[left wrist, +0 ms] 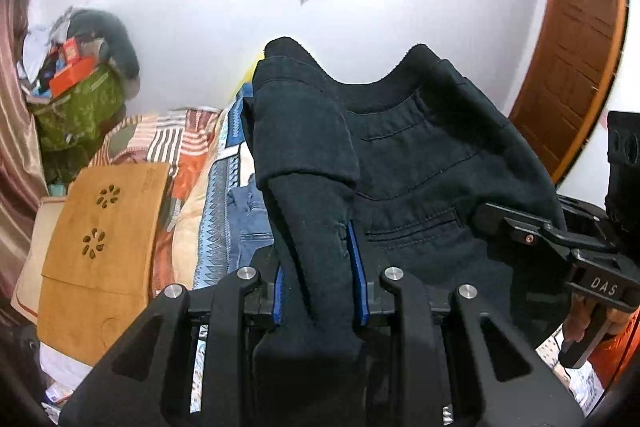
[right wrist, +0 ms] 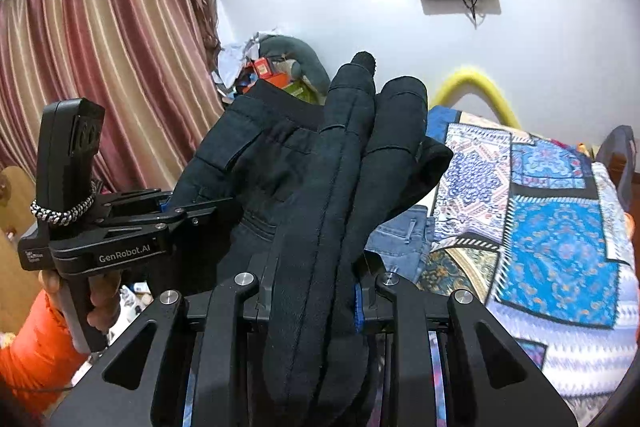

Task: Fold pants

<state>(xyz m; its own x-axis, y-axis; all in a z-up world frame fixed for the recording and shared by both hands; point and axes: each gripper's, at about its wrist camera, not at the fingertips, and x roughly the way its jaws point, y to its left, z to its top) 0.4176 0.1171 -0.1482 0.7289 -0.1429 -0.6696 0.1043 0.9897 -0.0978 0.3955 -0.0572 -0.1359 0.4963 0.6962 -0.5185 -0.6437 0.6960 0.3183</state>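
Dark navy pants hang in the air between both grippers, waistband up, back pocket showing. My left gripper is shut on a bunched fold of the pants at one side; its blue pads squeeze the cloth. It also shows in the right wrist view, clamped on the pants' left edge. My right gripper is shut on thick folded layers of the pants. It shows in the left wrist view, gripping the pants' right edge. The lower legs are hidden.
A bed with a patterned blue quilt lies below, with blue jeans on it. A wooden lap table rests at the left. A cluttered pile with a green bag, curtains and a wooden door ring the room.
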